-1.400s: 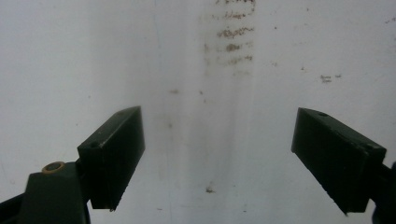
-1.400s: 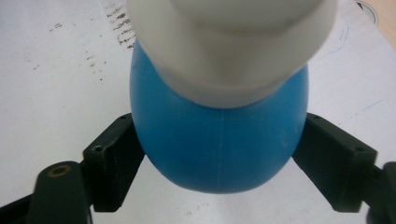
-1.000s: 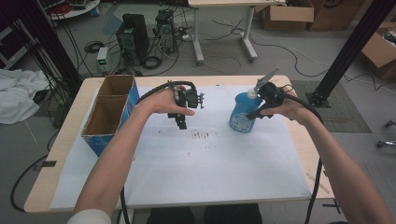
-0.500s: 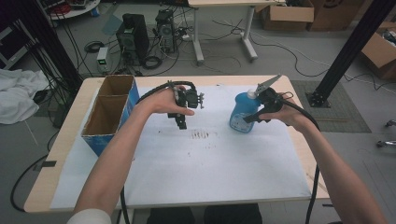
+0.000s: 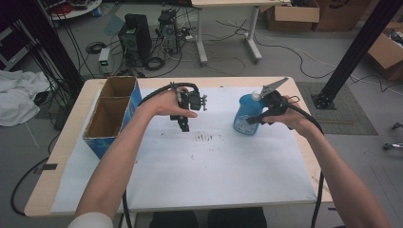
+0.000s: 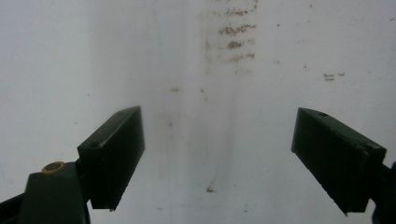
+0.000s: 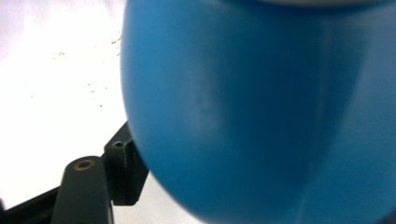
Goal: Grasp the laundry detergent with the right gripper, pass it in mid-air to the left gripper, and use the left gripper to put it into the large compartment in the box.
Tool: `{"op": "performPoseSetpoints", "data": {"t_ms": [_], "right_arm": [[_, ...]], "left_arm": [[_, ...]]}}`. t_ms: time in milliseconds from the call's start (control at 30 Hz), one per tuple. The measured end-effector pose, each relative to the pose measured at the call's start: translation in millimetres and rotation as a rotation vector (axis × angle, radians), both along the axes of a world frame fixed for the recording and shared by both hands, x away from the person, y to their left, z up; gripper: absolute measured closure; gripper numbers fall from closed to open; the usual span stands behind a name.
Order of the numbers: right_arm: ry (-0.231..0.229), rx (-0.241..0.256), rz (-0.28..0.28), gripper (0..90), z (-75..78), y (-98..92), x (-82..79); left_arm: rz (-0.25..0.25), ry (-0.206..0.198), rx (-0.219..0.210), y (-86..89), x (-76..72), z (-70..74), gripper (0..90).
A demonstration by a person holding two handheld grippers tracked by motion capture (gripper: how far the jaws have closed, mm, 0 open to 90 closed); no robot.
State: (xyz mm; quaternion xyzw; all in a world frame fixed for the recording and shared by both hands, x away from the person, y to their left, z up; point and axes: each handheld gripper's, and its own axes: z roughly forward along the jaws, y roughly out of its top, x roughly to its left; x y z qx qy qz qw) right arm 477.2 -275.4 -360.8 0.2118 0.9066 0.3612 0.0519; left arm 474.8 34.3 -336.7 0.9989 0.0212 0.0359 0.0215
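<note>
We see a workshop floor with cables, computer towers [image 5: 138,35] and cardboard boxes behind a wooden counter [image 5: 71,142] covered by a white sheet [image 5: 204,171]. The sheet carries a patch of brown smudges [image 5: 206,137] near its middle; in the left gripper view the same marks [image 6: 233,42] lie ahead of the jaws. An open box [image 5: 111,114] with blue sides stands at the counter's left edge.

Our left hand-held gripper [image 5: 184,124] hangs over the sheet just left of the smudges, pointing down. Its jaws stand wide apart with nothing between them, only bare sheet below.

A blue bottle [image 5: 247,114] stands upright on the sheet toward the counter's right side, a pale cap on top. Our right hand-held gripper [image 5: 254,119] is at the bottle from the right. In the right gripper view the bottle [image 7: 261,116] looms blurred and very close, with one jaw showing at its lower left, touching or nearly so. The other jaw is hidden, so we cannot tell whether the bottle is clamped.
</note>
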Motion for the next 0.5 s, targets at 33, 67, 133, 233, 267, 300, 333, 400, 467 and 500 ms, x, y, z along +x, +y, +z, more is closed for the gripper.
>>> {"op": "performPoseSetpoints", "data": {"t_ms": [33, 67, 133, 233, 267, 300, 333, 400, 467, 500], "right_arm": [[-0.001, 0.011, -0.005, 32.2, -0.8, -0.7, 0.3], [-0.007, 0.017, -0.013, 33.1, -1.4, -1.0, 0.4], [-0.013, 0.026, -0.024, 33.6, -2.4, -1.8, 1.2], [-0.021, 0.040, -0.039, 33.5, -2.9, -1.4, 1.9], [-0.021, 0.040, -0.039, 33.5, -2.9, -1.4, 1.9], [-0.022, 0.046, -0.034, 35.4, -2.5, -1.0, 2.1], [-0.022, 0.046, -0.034, 35.4, -2.5, -1.0, 2.1], [-0.028, 0.045, -0.034, 39.8, -2.6, 0.0, 2.0], [-0.042, 0.034, -0.027, 42.1, -3.5, 1.8, 1.7], [-0.042, 0.034, -0.027, 42.1, -3.5, 1.8, 1.7]], "left_arm": [[0.001, 0.000, 0.002, 0.2, 0.0, 0.3, 18.0], [0.002, 0.000, 0.002, 0.4, 0.1, 0.4, 18.0], [0.004, 0.000, -0.001, 0.8, 0.3, 0.4, 17.9], [0.002, 0.000, 0.000, 1.1, 0.5, 0.4, 17.9], [0.002, 0.000, 0.001, 1.3, 0.6, 0.3, 17.9], [0.003, 0.000, 0.002, 1.4, 0.7, 0.2, 18.0], [0.004, 0.001, 0.002, 1.6, 0.8, 0.1, 18.0], [0.005, 0.002, -0.001, 1.6, 0.8, -0.1, 17.9], [0.004, 0.002, -0.001, 1.0, 0.8, 0.3, 17.9], [0.004, 0.002, -0.001, 1.0, 0.8, 0.3, 17.9]]}}
